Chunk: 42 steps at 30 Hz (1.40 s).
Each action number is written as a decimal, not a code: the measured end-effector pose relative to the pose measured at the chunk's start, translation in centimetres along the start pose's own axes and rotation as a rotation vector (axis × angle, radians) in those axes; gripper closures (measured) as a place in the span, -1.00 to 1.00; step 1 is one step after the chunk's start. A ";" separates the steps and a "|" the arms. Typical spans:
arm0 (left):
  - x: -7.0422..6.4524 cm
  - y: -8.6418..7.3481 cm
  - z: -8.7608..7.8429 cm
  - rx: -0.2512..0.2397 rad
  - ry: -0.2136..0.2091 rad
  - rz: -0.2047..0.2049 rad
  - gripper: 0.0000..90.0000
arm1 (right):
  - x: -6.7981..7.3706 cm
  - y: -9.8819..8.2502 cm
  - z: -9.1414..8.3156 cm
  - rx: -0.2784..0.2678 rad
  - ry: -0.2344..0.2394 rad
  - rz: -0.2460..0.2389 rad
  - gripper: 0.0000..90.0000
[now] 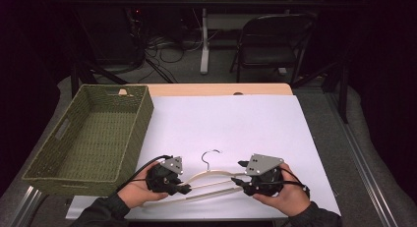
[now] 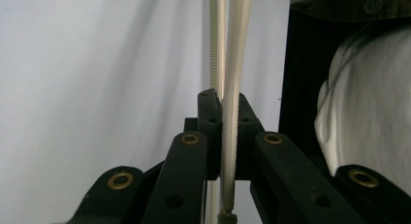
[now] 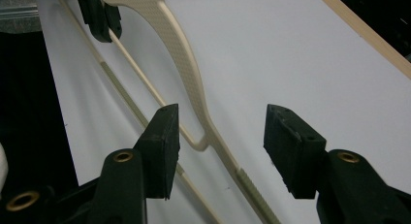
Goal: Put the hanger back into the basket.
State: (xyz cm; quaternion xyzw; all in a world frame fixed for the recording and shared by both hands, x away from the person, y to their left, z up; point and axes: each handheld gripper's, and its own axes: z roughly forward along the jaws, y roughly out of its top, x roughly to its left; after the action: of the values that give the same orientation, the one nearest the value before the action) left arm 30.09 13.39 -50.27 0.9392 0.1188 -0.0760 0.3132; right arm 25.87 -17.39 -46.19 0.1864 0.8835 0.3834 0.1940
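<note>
While the cream plastic hanger [image 1: 206, 180] lies flat on the white sheet [image 1: 236, 124] near the table's front edge, w/ its metal hook [image 1: 210, 156] pointing away from us, we judge the job barely begun: the hanger is gripped at one end, not yet lifted, and the green woven basket [image 1: 59, 180] at the left sits well apart from it, w/ nothing visible inside. From the high view we see both hands low at the near edge, the left gripper [image 1: 183, 189] aimed rightward onto the hanger's left arm, the right gripper [image 1: 242, 178] aimed leftward at its right end, forearms coming in from below. In the left gripper view our jaws are clamped tight on a hanger [image 2: 228, 136] bar, pads pressing both sides. In the right gripper view the jaws stand wide apart, holding nothing; the hanger [image 3: 186, 83] arm runs between and beneath them on the sheet, untouched, and the left gripper [image 3: 99, 15] shows farther off, pinching the far end. What's left, as we see it: close the right side, lift, carry it off.
</note>
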 end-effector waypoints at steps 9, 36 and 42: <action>0.0 -0.4 -0.9 -0.072 0.040 -0.035 0.94 | -1.2 -0.8 -1.0 -0.016 -0.034 0.051 0.04; -2.1 0.7 -12.3 -0.235 0.276 -0.175 0.94 | -4.7 -2.9 -1.2 -0.033 -0.106 0.187 0.01; -1.7 0.3 -14.9 -0.250 0.356 -0.191 0.94 | -4.8 -3.0 -1.2 -0.036 -0.108 0.191 -0.01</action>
State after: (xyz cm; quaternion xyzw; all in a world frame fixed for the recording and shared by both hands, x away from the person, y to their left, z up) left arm 29.57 21.85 -37.95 0.8762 0.2688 0.0768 0.3926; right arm 28.90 -22.29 -46.72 0.2866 0.8430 0.4053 0.2074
